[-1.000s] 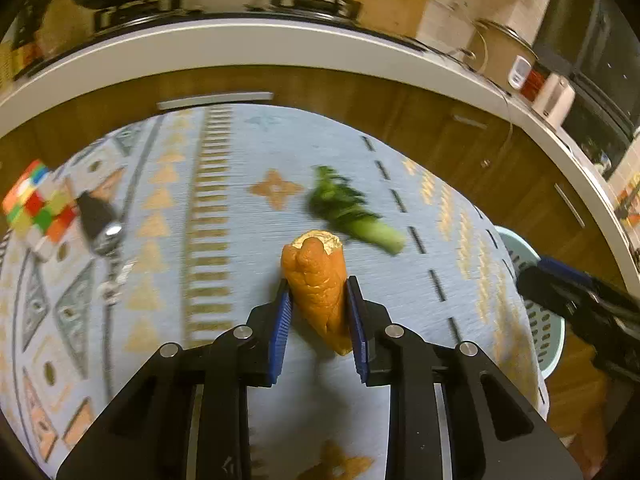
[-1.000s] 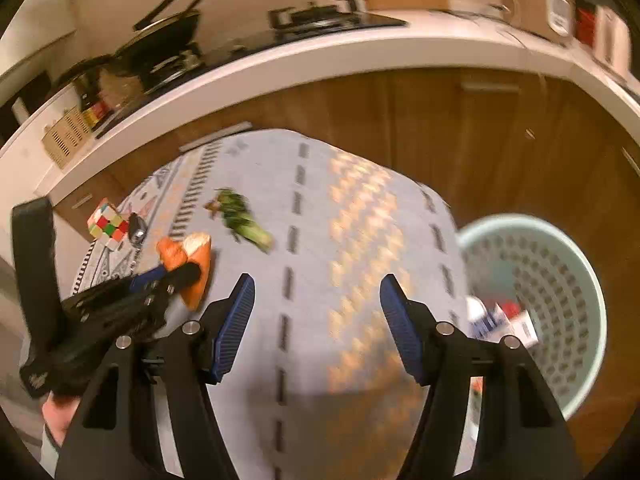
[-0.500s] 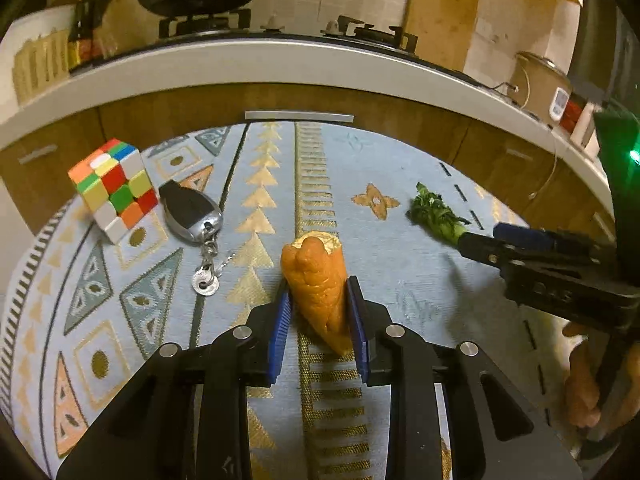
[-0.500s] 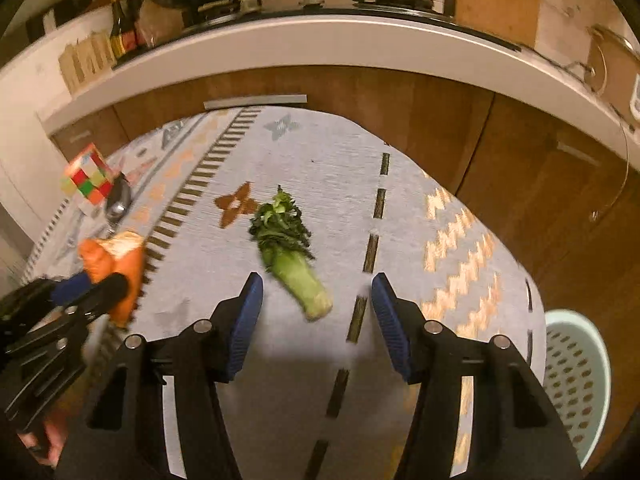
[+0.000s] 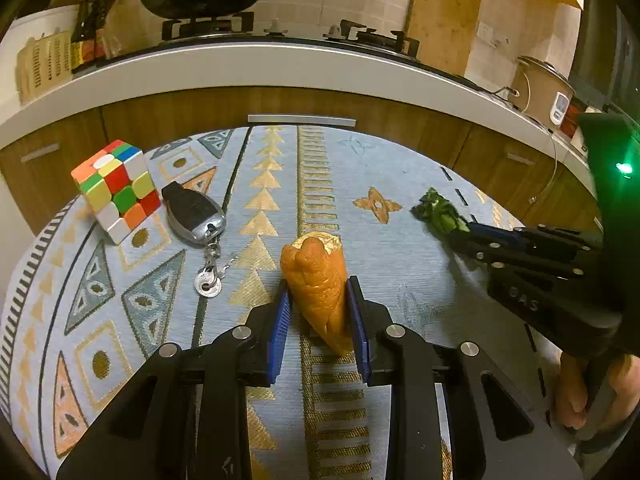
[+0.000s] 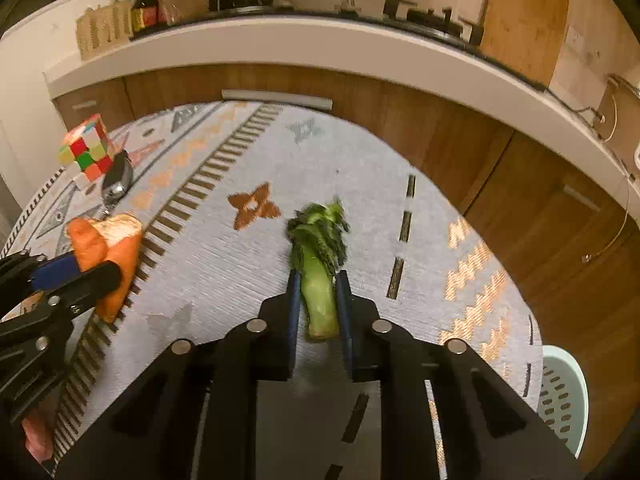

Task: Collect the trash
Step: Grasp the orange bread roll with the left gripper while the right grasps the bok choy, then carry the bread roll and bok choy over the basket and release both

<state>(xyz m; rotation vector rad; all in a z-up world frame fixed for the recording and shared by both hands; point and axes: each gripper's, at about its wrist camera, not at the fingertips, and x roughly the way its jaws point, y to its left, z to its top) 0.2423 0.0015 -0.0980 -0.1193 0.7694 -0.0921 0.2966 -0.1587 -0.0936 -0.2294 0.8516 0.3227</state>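
An orange-brown piece of bread [image 5: 316,280] stands between the blue pads of my left gripper [image 5: 318,288], which is shut on it just above the patterned cloth. In the right wrist view the same bread [image 6: 120,248] and the left gripper [image 6: 76,272] show at the left edge. A green leafy vegetable [image 6: 318,240] lies on the cloth with its pale stalk between the pads of my right gripper [image 6: 317,276]. Those jaws are closing and the pads touch the stalk on both sides. From the left wrist view, the right gripper [image 5: 472,232] reaches the vegetable [image 5: 438,210] from the right.
A Rubik's cube [image 5: 116,188] and a car key with a ring [image 5: 194,212] lie at the cloth's left. A pale green perforated basket [image 6: 560,392] stands on the floor beyond the table's right edge. Wooden cabinets and a white counter run behind the table.
The right gripper swung from above the basket to the vegetable, came down over its stalk, and its jaws narrowed onto it. The left gripper kept its hold on the bread.
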